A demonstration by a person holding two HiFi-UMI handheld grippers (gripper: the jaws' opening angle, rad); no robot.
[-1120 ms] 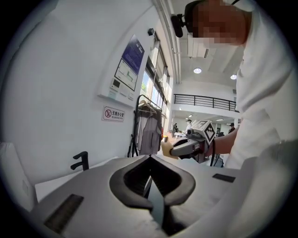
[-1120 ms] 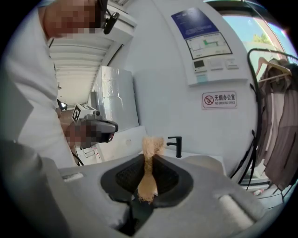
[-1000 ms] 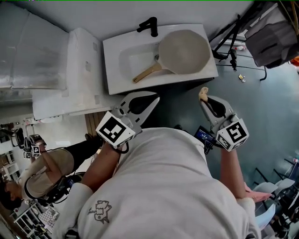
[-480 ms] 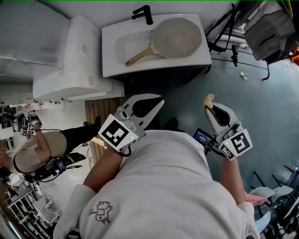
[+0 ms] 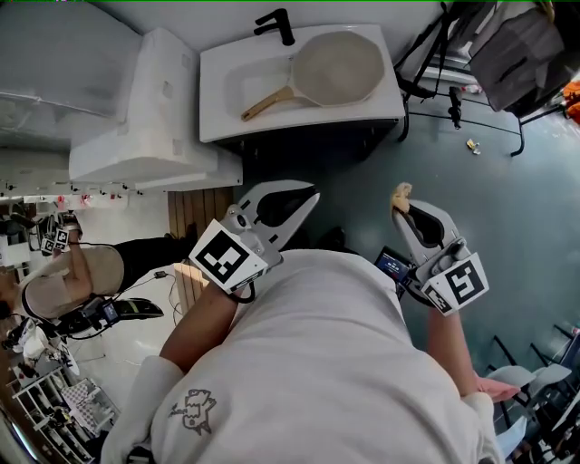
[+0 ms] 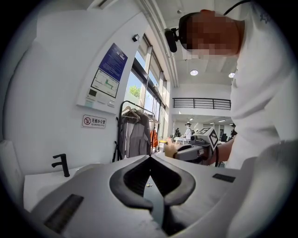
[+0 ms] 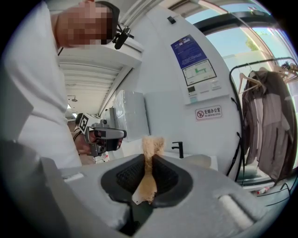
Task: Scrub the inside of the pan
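At the top of the head view, a white rectangular sink (image 5: 217, 100) with smooth, glossy walls sits on a dark base. The pan (image 5: 340, 65) lies in it. Its round, shallow bowl is a matte cream colour and covers the right part of the basin. Its slim, pale wooden handle (image 5: 265, 102) slants down and left across the bare basin. A matte black faucet (image 5: 276, 23) with an angular spout stands at the back rim, near the pan's edge. A boxy white unit (image 5: 154, 100) with flat sides stands just beside the sink on its left. Grey-blue floor (image 5: 507, 208) lies to the right.

Both grippers are held close to the person's white-shirted torso, well apart from the sink. The left gripper (image 6: 150, 157) is clenched with nothing between its jaws. Its two curved black pads meet at the tip, leaving a rounded hollow behind, and the shell around them is smooth pale grey plastic. The right gripper (image 7: 151, 155) is clamped on a scrub pad (image 7: 146, 174). This is a thin, flat, tan piece with a coarse, fibrous look. It is pinched between ribbed black pads, and its frayed upper end sticks out past the tips. In the head view that tan end shows at the front of the right gripper, pointing toward the sink.

Behind the jaws, the gripper views show a plain white wall with a blue-and-white poster (image 6: 109, 76). They also show a black metal rack hung with grey garments (image 6: 132, 135).
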